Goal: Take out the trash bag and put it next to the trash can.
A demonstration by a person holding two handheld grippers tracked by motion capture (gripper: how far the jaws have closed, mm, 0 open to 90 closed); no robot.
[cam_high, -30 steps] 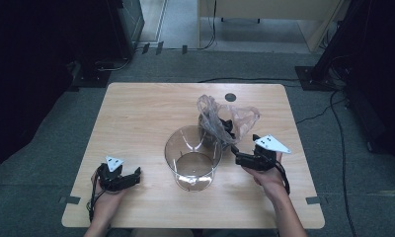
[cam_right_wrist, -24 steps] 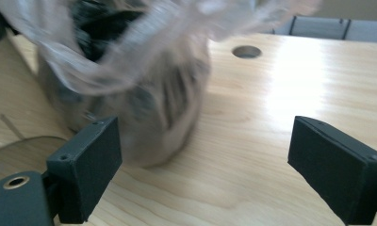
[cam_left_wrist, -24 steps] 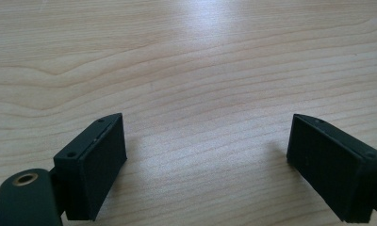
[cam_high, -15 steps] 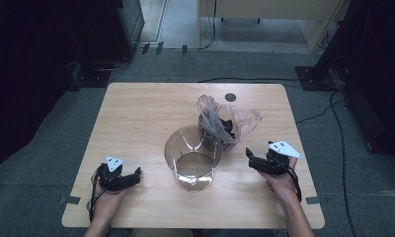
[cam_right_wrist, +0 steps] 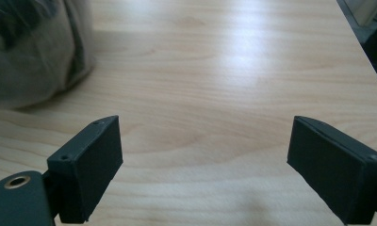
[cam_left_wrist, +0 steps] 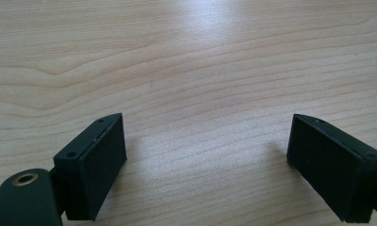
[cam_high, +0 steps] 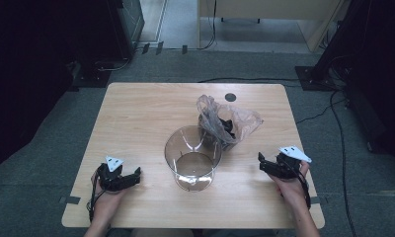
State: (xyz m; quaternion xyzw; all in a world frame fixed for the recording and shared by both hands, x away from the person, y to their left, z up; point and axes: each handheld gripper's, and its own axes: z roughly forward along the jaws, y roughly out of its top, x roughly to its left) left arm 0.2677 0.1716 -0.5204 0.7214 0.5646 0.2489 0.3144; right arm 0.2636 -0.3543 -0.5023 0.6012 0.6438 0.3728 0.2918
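The right gripper rests low at the table's near right edge, its jaws spread wide with nothing between them; its own view shows bare wood grain between the two black jaws and a blurred grey fold of the plastic bag up at ten o'clock. The left gripper lies at the near left, likewise wide and empty over plain tabletop. From the right gripper, the crumpled translucent plastic bag, with something dark inside it, sits at about eleven o'clock, well apart from the jaws; its left side leans against the far rim of the clear glass bowl, which stands at nine o'clock from the right gripper, between the two hands in the middle of the wooden table. The bowl looks empty. Neither claw touches bag or bowl, so I judge the work to be at a rest point, either between steps or before the first grasp. The next move probably calls for the right gripper to travel forward and left to the bag, narrow on a loose fold of thin film, and lift without dragging the bowl.
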